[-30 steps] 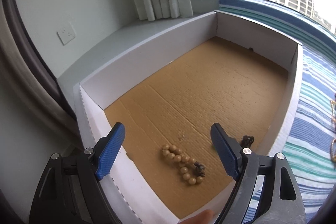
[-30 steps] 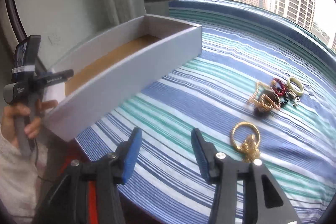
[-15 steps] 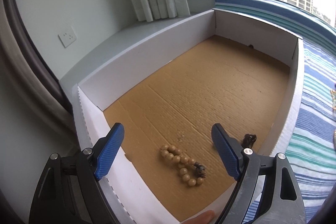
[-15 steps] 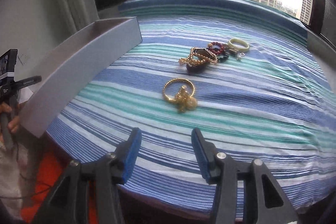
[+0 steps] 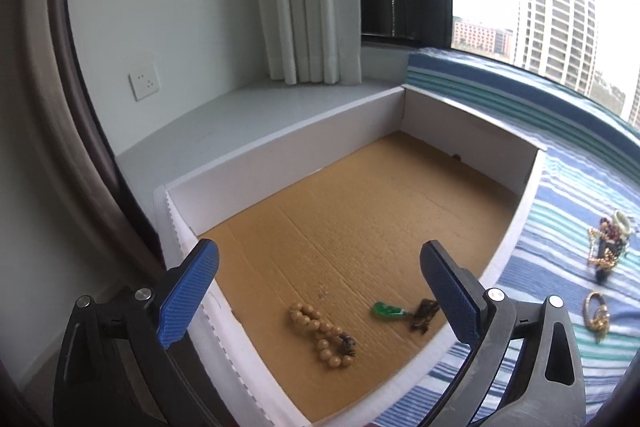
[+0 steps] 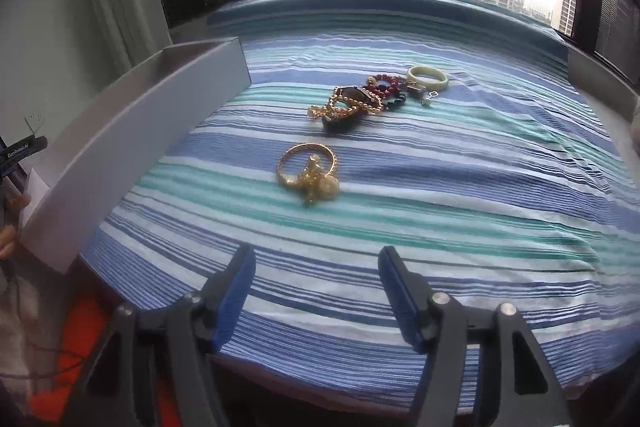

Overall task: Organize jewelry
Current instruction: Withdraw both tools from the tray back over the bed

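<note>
We hold the left hand-held gripper (image 5: 318, 297) over the near end of the cardboard box (image 5: 280, 155). Its jaws have just been opening and stand wide apart, released, gripping nothing. On the brown floor of the box, below and between the blue pads (image 5: 188, 293), lie a string of tan wooden beads (image 5: 320, 331) at about 6 o'clock in the left wrist view, and just beside it at about 5 o'clock a green pendant (image 5: 385, 309) on a dark cord (image 5: 424, 313). The pendant and the beads are near each other but apart.

We hold the right hand-held gripper (image 6: 316, 297) above the near edge of the striped cloth (image 6: 440, 187). Its jaws too have just been opening, and nothing sits between them. Ahead at 12 o'clock in the right wrist view, well apart from the fingertips, lies a gold bangle (image 6: 308, 169) with a small charm cluster. Farther on, also near 12 o'clock, a tangled pile rests on the cloth: a gold chain (image 6: 344, 107) over a dark stone, a red bead bracelet (image 6: 386, 85) touching it, and a pale jade bangle (image 6: 427, 77) just beside that at 1 o'clock. The box stands along the cloth's edge at 9 to 10 o'clock.
</note>
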### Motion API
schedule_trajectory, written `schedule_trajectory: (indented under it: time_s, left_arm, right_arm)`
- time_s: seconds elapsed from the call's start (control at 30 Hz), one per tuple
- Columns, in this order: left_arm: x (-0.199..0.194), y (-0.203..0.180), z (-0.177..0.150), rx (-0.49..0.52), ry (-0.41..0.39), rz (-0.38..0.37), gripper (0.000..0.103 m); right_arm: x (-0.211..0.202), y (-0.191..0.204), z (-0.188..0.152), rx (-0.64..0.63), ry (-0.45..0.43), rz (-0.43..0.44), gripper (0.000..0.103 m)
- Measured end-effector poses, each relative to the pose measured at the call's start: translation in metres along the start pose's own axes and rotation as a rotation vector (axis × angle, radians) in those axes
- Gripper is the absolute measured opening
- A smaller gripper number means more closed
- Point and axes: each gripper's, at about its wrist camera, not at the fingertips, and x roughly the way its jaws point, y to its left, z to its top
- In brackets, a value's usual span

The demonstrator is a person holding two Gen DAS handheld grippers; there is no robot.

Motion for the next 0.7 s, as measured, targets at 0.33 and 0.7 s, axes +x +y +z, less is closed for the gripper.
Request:
schedule_trajectory:
  time_s: [0.33,0.7]
  left_arm:
    - [-0.028,-0.080,-0.024,0.150,0.102,-0.427,0.102]
    - [0.000,-0.152,-0.101,0.320,0.368,-0.512,0.102]
  right_arm:
    - [-0.017,-0.042,-0.005,0.057,-0.081,-0.068,0.066]
    - [0.001,-0.046,-0.012,0.017,-0.009,-0.014,0.066]
